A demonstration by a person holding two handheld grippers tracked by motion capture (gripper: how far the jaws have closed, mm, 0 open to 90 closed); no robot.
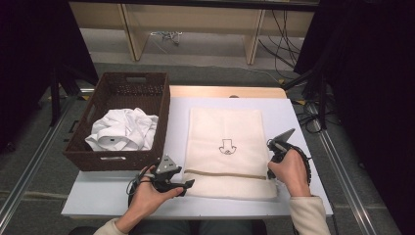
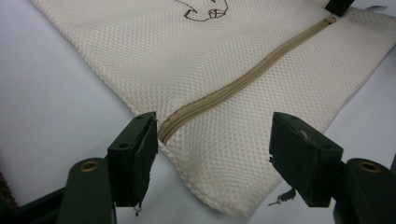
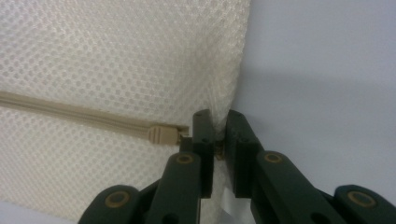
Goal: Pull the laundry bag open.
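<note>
The person's arms are cut off at the bottom edge of the high view, so just the sleeves and hands show. In that view the right hand covers most of the right gripper (image 1: pixel 270 145), and its jaw tips are hard to make out against the bag's edge. The crumpled white shirt (image 1: pixel 125 129) in the brown wicker basket (image 1: pixel 117 161) at the far left hides the basket's floor. The small dark drawing (image 1: pixel 227 147) on the bag is too small to read there, and it is cut off at the top of the left gripper view.

A cream mesh laundry bag (image 1: pixel 226 132) lies flat on the white table (image 1: pixel 98 193), middle of the scene, just right of the basket. Its tan zipper (image 1: pixel 225 174) runs left to right across the near part of the bag.

The left gripper (image 1: pixel 188 185) sits at the bag's near left corner with its jaws spread wide; in the left gripper view (image 2: pixel 212 154) the zipper's left end (image 2: pixel 163 133) lies just beside one jaw and the mesh corner lies between the jaws, untouched by the pads.

The right gripper stands at the bag's right edge. In the right gripper view (image 3: pixel 220 135) its jaws are pressed nearly together, pinching the mesh edge, with the tan zipper pull (image 3: pixel 161 134) just beside them.
</note>
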